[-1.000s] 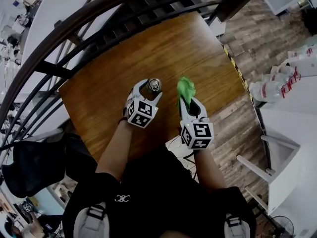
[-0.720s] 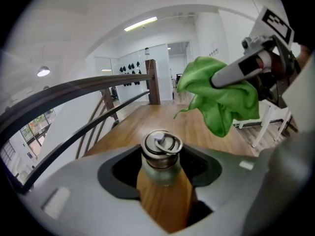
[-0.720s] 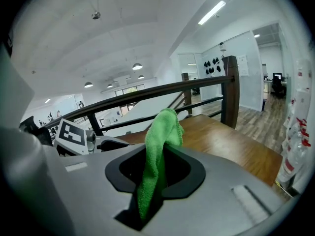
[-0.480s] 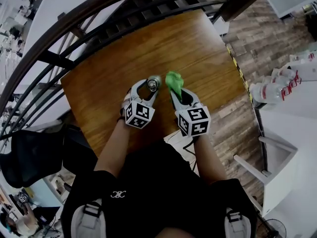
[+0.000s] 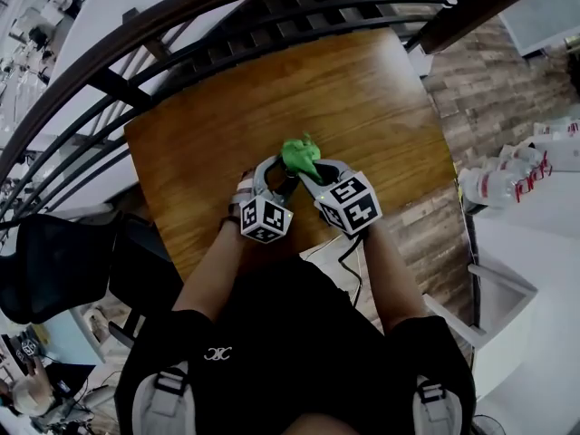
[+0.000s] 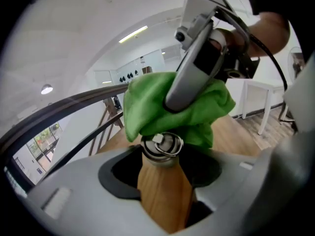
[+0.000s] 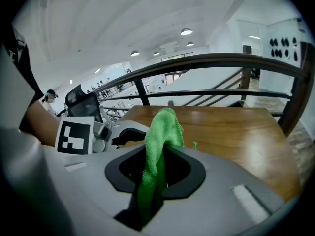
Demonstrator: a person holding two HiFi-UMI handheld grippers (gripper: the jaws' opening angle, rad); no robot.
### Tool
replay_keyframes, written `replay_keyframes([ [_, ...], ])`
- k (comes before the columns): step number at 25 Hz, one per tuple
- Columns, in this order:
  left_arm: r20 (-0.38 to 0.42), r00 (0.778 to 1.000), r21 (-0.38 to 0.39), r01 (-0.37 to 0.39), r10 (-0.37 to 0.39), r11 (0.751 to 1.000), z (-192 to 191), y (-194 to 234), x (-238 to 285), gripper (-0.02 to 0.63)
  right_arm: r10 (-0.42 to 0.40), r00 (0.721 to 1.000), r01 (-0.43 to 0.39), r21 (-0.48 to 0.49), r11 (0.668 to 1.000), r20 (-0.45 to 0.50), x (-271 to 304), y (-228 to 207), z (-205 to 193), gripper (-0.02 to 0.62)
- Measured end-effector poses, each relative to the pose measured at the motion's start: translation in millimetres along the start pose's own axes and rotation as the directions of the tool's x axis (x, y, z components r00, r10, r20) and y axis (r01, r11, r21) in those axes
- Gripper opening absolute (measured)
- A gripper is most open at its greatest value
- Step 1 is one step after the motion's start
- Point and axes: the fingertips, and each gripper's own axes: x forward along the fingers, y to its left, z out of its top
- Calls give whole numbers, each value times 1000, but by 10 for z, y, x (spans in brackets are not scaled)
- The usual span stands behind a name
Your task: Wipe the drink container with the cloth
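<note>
Drink container (image 6: 162, 191) with a wood-grain body and a metal cap stands upright between the jaws of the left gripper (image 5: 275, 172). Those jaws have just been closing and now clamp its sides, fairly wide apart. The right gripper (image 5: 314, 172) has its jaws pinched tight on a green cloth (image 6: 147, 107), bunched and pressed against the container's cap. Both are by the near edge of a wooden worktop (image 5: 362, 98). A dark curved railing (image 5: 136, 25) runs beyond it.

Open-plan workspace behind curved railing (image 7: 221, 58)
</note>
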Motion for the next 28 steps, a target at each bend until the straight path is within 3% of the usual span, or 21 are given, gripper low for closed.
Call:
replay_keyframes([
  [7, -6, 1000, 82, -13, 13, 997, -26, -23, -100, 282, 1, 992, -12, -91, 996, -127, 271, -27, -28, 67],
  [11, -14, 1000, 66, -12, 13, 998, -85, 43, -78, 279, 49, 978, -56, -32, 998, -202, 371, -113, 23, 72],
  [15, -21, 1000, 85, -5, 6, 996, -117, 50, -85, 279, -99, 941, 60, -128, 990, -324, 440, -473, -105, 71],
  [17, -26, 1000, 99, -6, 9, 995, -95, 17, -106, 279, -112, 927, 58, -160, 985, -357, 445, -600, -223, 71],
  [22, -35, 999, 101, -4, 7, 995, -87, 2, -92, 278, -95, 907, 66, -84, 994, -411, 510, -945, -540, 71],
  [28, -42, 999, 87, -7, 10, 996, -99, 45, -71, 278, -111, 898, 108, -32, 994, -426, 599, -1066, -839, 71],
])
